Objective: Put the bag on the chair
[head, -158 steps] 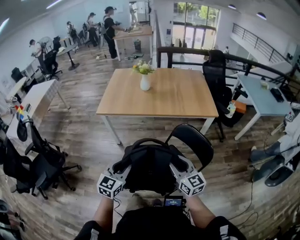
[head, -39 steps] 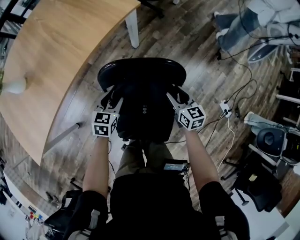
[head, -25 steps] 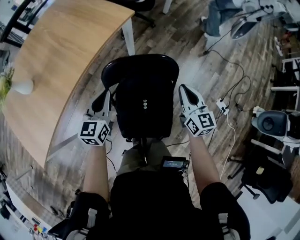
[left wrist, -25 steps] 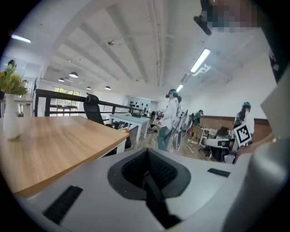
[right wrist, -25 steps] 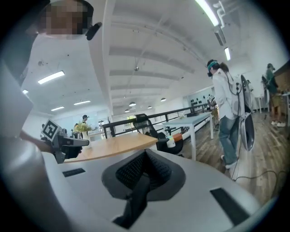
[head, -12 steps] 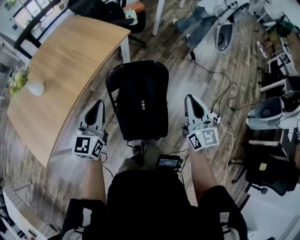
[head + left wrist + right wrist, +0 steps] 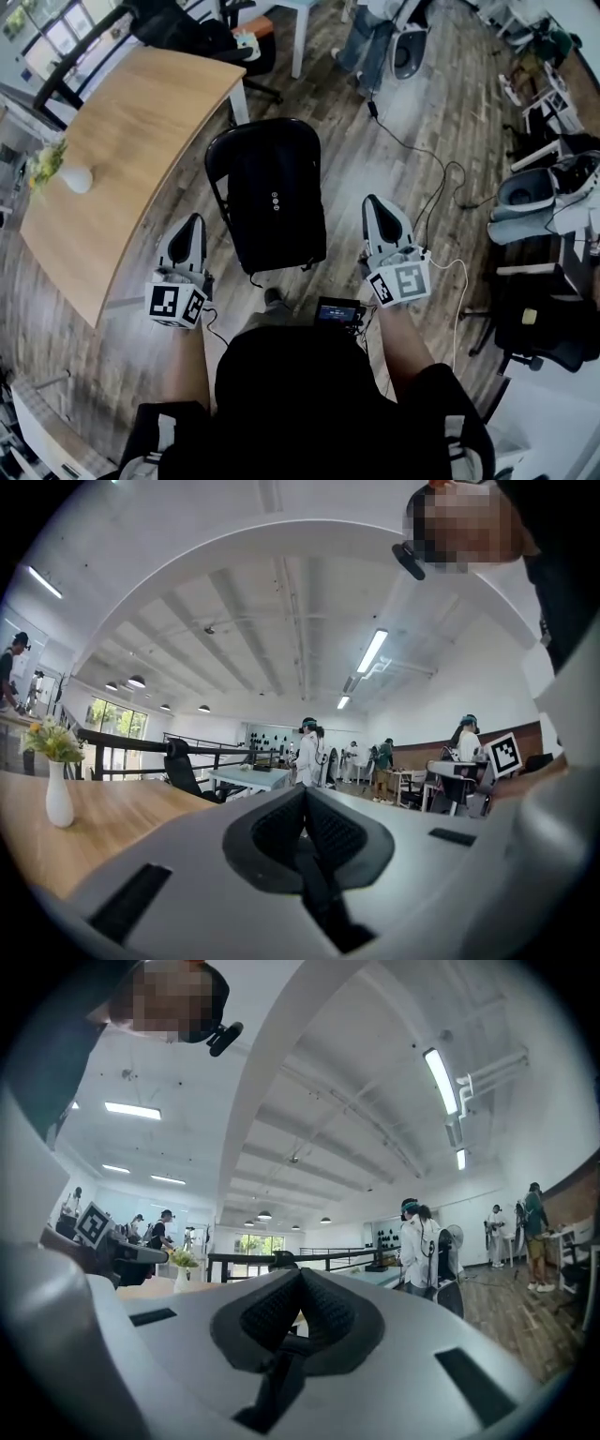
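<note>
Black bag [image 7: 277,211], lying on the black chair [image 7: 267,133] just right of the wooden table [image 7: 122,159]: likely soft, light, grippy fabric, best pinched at its side edges; left gripper [image 7: 190,223] and right gripper [image 7: 372,202] closed empty, flanking it, apart

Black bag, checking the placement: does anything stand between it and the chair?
Nothing visible does. The black bag lies on the chair; the left hand-held gripper and right hand-held gripper sit shut beside it.
</note>
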Action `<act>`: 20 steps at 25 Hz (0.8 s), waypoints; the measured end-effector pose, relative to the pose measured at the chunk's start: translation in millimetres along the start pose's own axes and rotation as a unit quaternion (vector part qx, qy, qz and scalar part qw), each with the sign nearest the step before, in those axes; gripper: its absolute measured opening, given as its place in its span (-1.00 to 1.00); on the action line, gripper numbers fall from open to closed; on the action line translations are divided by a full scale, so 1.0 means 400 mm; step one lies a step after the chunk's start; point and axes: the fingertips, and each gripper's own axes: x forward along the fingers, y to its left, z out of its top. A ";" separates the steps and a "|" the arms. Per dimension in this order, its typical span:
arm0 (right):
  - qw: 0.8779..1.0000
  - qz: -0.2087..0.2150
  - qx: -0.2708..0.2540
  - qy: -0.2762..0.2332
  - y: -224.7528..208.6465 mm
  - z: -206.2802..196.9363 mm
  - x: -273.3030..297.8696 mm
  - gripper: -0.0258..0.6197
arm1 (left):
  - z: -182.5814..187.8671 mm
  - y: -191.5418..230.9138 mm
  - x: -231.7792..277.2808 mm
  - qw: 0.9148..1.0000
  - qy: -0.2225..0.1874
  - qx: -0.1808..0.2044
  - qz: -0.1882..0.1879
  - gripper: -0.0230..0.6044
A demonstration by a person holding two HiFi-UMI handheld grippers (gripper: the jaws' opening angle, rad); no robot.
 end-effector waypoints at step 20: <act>0.999 0.011 0.016 0.037 -0.009 -0.089 -0.433 -0.89 | -0.170 -0.431 -0.219 0.998 0.039 -0.005 0.047 -0.92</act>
